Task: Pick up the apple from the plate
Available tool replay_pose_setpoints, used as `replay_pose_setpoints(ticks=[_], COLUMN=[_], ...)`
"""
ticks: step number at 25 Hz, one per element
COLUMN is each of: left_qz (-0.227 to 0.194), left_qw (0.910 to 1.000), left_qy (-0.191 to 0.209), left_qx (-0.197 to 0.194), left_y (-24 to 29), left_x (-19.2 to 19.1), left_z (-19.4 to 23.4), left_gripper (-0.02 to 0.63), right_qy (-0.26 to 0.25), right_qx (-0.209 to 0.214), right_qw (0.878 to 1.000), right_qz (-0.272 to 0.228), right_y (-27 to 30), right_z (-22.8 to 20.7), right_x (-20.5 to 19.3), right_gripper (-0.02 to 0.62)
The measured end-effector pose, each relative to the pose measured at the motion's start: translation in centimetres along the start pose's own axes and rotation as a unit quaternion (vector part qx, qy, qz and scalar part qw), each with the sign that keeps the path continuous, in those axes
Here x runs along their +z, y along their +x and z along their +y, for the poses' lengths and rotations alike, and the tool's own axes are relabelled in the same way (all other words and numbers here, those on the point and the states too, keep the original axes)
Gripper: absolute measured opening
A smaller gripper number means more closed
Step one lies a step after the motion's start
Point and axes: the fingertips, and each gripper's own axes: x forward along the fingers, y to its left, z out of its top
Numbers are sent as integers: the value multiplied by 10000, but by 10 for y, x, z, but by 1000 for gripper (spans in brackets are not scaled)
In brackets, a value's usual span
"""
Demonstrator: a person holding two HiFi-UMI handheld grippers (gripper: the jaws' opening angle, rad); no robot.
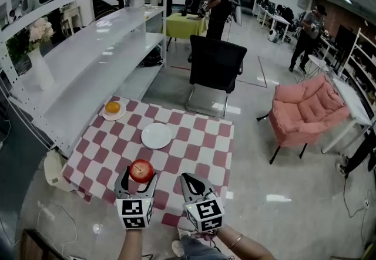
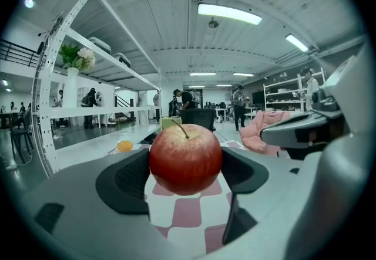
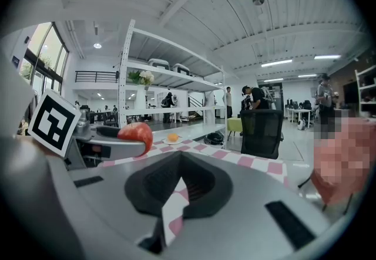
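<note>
A red apple (image 1: 141, 170) hangs above the checkered table (image 1: 194, 153), clamped between the jaws of my left gripper (image 1: 140, 178). In the left gripper view the apple (image 2: 185, 159) fills the gap between both black pads, stem up. An empty white plate (image 1: 156, 135) lies on the cloth beyond it. My right gripper (image 1: 192, 183) hovers over the table's near edge with its jaws nearly together and nothing between them. From the right gripper view the apple (image 3: 136, 136) shows at the left, in the other gripper.
A small plate holding an orange (image 1: 113, 109) sits at the table's far left corner. White shelving (image 1: 76, 71) runs along the left. A black chair (image 1: 214, 71) stands behind the table, and a pink armchair (image 1: 308, 112) is off to the right. People stand farther back.
</note>
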Motion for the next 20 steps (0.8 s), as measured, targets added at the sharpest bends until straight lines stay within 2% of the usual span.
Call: replay_pose_setpoints(ticks=[8, 20], left_qz=[43, -14], left_qw=[9999, 9999], left_qy=[-104, -106], left_qx=[37, 49], left_y=[-11, -14], left_x=[-9, -3], left_z=[-5, -10], left_gripper=[370, 371], right_qy=[-63, -49], right_qx=[8, 128], right_qw=[10000, 9999], right_qz=[-48, -75], right_y=[-9, -9], right_z=[1, 5], right_x=[2, 3], right_gripper=[8, 8])
